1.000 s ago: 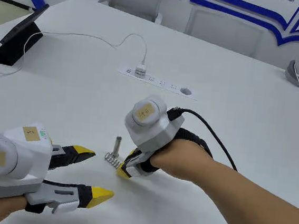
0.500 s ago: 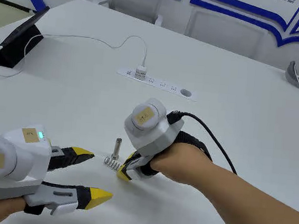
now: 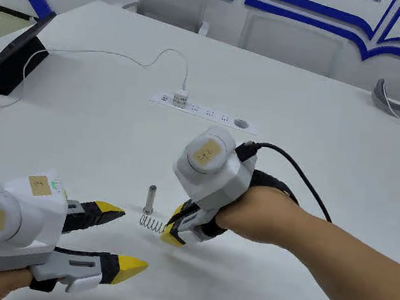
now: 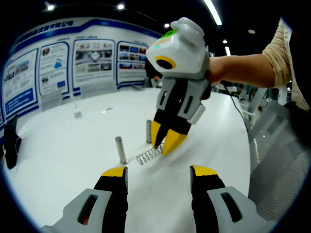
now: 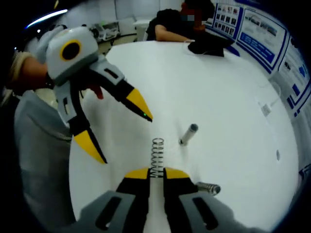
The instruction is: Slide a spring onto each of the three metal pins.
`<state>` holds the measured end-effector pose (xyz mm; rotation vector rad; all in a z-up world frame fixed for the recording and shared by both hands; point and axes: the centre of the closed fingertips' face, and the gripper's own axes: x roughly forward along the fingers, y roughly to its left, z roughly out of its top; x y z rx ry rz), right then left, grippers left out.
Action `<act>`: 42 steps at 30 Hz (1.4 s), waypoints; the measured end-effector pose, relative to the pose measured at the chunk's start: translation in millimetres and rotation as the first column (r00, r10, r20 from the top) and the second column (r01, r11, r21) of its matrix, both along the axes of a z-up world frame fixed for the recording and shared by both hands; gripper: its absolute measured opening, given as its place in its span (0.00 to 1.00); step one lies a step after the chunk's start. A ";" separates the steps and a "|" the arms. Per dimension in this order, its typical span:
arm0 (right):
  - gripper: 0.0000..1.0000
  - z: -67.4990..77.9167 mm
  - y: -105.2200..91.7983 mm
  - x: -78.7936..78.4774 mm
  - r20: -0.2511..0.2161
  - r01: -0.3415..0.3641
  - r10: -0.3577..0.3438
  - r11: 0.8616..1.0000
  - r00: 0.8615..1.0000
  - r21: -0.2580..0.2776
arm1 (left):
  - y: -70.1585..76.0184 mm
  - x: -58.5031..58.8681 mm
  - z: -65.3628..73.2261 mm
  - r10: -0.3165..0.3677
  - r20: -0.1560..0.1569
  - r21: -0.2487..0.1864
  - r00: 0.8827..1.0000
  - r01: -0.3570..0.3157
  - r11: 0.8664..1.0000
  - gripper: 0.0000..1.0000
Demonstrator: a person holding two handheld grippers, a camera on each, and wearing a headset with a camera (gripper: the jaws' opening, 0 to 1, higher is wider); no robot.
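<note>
A bare metal pin (image 3: 150,198) stands upright on the white table (image 3: 81,131). My right gripper (image 3: 174,233) is shut on one end of a small coil spring (image 3: 152,223), which lies almost level with its free end near the pin's foot. In the right gripper view the spring (image 5: 157,155) sticks out from my right gripper (image 5: 156,174), with the pin (image 5: 188,134) just to its right. A second pin with a spring on it (image 5: 208,188) lies close by. My left gripper (image 3: 119,238) is open and holds nothing, a short way left of the pin (image 4: 119,149).
A power strip (image 3: 200,109) with a plugged-in white cable sits mid-table. A dark tablet on a stand (image 3: 14,54) is at the far left, and a grey headset (image 3: 396,101) at the far right. A person sits at the table's far end (image 5: 180,26).
The camera has shifted a little. My right gripper keeps its hold on the spring beside the pin, and the spring now lies flatter. The left gripper has barely moved.
</note>
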<state>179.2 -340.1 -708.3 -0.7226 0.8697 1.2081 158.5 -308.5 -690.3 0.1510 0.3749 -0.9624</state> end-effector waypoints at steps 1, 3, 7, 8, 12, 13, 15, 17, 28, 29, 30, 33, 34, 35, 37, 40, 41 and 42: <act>0.12 1.7 -0.7 -1.9 -0.003 -0.008 0.008 1.000 1.000 0.002 | -0.7 -0.1 0.3 -0.002 0.001 0.001 1.000 0.002 1.000 0.52; 0.12 5.4 -2.8 -5.4 -0.001 -0.029 0.029 1.000 1.000 0.001 | -3.3 -0.6 1.7 -0.010 0.003 -0.001 1.000 0.010 1.000 0.52; 0.12 12.1 -6.7 -12.9 0.009 -0.084 0.084 0.996 0.996 -0.007 | -8.9 -2.5 5.0 -0.026 0.010 -0.001 1.000 0.026 1.000 0.50; 0.12 13.5 -7.3 -14.7 0.008 -0.095 0.095 0.995 0.995 -0.007 | -10.0 -2.9 5.6 -0.030 0.012 -0.002 0.999 0.030 1.000 0.49; 0.12 17.2 -10.8 -25.3 0.005 -0.170 0.170 0.985 0.985 -0.012 | -14.8 -4.8 7.3 -0.052 0.023 0.004 0.998 0.052 0.999 0.45; 0.12 17.4 -11.9 -26.5 0.003 -0.176 0.176 0.984 0.984 -0.013 | -16.0 -5.3 7.6 -0.057 0.025 0.005 0.998 0.057 0.998 0.44; 0.12 18.2 -13.5 -30.3 0.006 -0.206 0.206 0.978 0.978 -0.016 | -19.3 -7.0 8.8 -0.073 0.031 0.005 0.997 0.073 0.997 0.42; 0.12 19.0 -15.2 -31.5 0.008 -0.216 0.216 0.976 0.976 -0.022 | -22.7 -9.0 9.8 -0.089 0.037 0.009 0.995 0.089 0.996 0.40; 0.12 25.7 -15.3 -43.9 0.014 -0.309 0.309 0.951 0.951 -0.022 | -33.0 -16.4 12.7 -0.151 0.063 0.025 0.987 0.150 0.988 0.25; 0.12 25.8 -15.0 -44.4 0.015 -0.312 0.313 0.950 0.950 -0.022 | -33.5 -17.1 12.8 -0.155 0.064 0.026 0.986 0.154 0.988 0.23; 0.12 25.8 -15.1 -45.0 0.016 -0.318 0.319 0.948 0.948 -0.025 | -34.6 -18.4 13.2 -0.163 0.066 0.027 0.984 0.162 0.986 0.22; 0.12 26.0 -15.0 -46.7 0.019 -0.334 0.334 0.942 0.942 -0.030 | -35.8 -19.6 13.1 -0.173 0.073 0.034 0.982 0.171 0.985 0.16; 0.12 26.1 -15.0 -47.6 0.018 -0.338 0.339 0.940 0.941 -0.031 | -36.0 -19.8 12.9 -0.175 0.074 0.035 0.982 0.173 0.984 0.15; 0.12 26.2 -14.9 -48.3 0.020 -0.344 0.345 0.938 0.938 -0.033 | -36.4 -20.3 12.7 -0.179 0.074 0.036 0.981 0.176 0.984 0.15; 0.12 26.9 -14.9 -48.6 0.023 -0.350 0.351 0.936 0.936 -0.038 | -37.8 -21.9 12.3 -0.186 0.076 0.040 0.980 0.183 0.982 0.14; 0.12 28.6 -15.4 -49.0 0.026 -0.357 0.359 0.933 0.933 -0.044 | -38.0 -22.0 11.9 -0.188 0.078 0.045 0.979 0.185 0.982 0.13; 0.12 29.8 -15.3 -49.4 0.026 -0.359 0.360 0.932 0.933 -0.043 | -38.1 -22.2 12.0 -0.189 0.077 0.044 0.979 0.186 0.982 0.12; 0.12 32.0 -15.1 -49.7 0.028 -0.361 0.363 0.931 0.932 -0.043 | -38.1 -22.3 12.2 -0.189 0.076 0.042 0.979 0.187 0.982 0.12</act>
